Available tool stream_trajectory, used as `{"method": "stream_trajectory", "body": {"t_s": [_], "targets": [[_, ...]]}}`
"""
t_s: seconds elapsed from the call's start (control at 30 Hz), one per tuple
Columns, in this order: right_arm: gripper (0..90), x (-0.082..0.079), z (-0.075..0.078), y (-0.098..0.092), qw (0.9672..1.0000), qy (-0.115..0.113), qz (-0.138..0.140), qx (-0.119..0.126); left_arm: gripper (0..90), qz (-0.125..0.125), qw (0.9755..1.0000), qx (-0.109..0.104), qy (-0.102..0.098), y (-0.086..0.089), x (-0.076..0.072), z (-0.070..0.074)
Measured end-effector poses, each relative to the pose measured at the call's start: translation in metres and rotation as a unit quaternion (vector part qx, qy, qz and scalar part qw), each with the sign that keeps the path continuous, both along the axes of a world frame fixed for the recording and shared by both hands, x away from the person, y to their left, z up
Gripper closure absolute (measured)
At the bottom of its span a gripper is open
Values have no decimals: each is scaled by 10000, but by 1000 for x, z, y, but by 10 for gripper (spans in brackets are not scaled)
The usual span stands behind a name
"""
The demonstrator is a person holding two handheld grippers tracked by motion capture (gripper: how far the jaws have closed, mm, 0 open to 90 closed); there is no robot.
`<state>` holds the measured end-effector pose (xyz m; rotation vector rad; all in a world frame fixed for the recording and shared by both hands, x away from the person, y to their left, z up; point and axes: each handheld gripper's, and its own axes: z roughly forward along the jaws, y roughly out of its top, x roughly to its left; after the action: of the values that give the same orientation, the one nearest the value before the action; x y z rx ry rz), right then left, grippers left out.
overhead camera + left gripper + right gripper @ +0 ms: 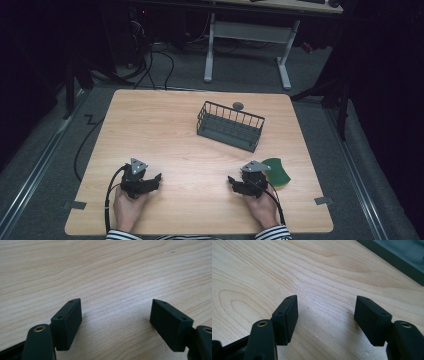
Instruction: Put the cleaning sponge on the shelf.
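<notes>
Left hand-held gripper [116,315], black jaws spread wide, nothing between them, over wooden table [105,270]

Landmark: wire basket [231,125], sitting on the table [165,130], right of centre and toward the far edge, turned at an angle to the table's edges. Small round object [238,105] just behind the basket, by its far rim. Flat curved piece [276,171] in front of the basket and to its right, lying on the tabletop. Right gripper [239,183] in front of the basket, just left of that piece. Left gripper [150,181] in front of the basket and well to its left, level with the right gripper, near the front edge.
</notes>
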<state>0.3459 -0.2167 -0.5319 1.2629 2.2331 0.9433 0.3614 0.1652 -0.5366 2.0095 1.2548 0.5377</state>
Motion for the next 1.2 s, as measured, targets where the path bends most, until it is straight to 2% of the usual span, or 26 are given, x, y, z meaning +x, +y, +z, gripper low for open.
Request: {"method": "stream_trajectory", "body": {"t_s": [0.47,1.0,1.2], "targets": [[337,0,0,0,10000,17,59,4,220,-59,10000,7,42,-1,1,0],[341,-1,0,0,10000,9,42,-2,213,36,10000,12,46,-3,1,0],[356,-2,1,1,10000,39,-5,-17,214,26,9999,-131,71,-3,2,0]]}}
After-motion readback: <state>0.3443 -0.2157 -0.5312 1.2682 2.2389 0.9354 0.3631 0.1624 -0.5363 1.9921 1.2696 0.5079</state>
